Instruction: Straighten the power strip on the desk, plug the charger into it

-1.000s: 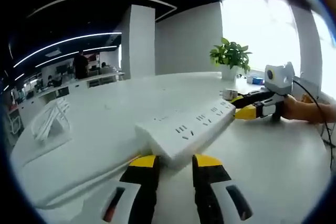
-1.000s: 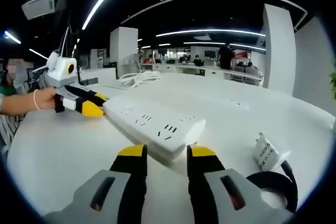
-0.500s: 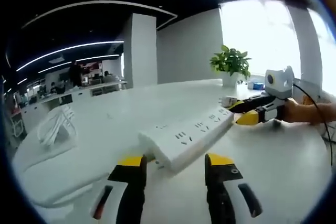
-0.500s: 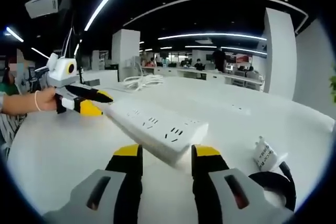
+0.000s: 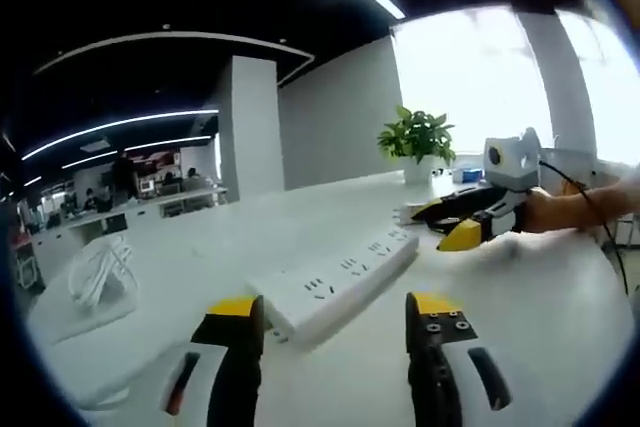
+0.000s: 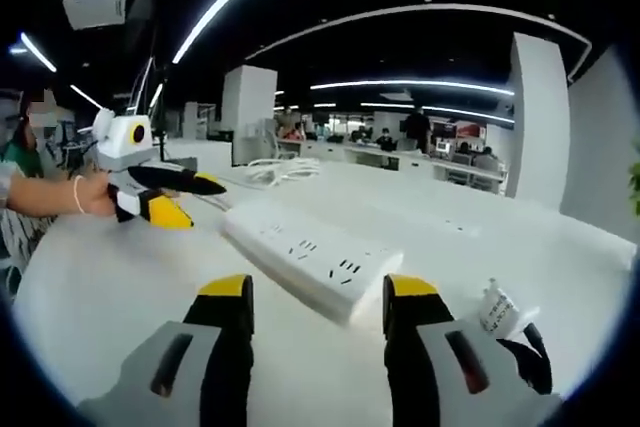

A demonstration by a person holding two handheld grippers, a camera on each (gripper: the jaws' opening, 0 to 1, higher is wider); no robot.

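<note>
On the white desk (image 6: 90,277), the power strip (image 6: 312,257) lay ahead of both empty, wide-spread grippers: left gripper (image 5: 335,309), right gripper (image 6: 318,292). The charger (image 6: 497,311), just right of the right gripper, remained unplugged.

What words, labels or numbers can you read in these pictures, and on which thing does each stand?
None can be read.
charger: dark print on its label, too blurred to read.
power strip: no legible marking.
Red wall sign far behind: too small.

Open office, white pillar (image 5: 247,122), bright window (image 5: 470,82).
</note>
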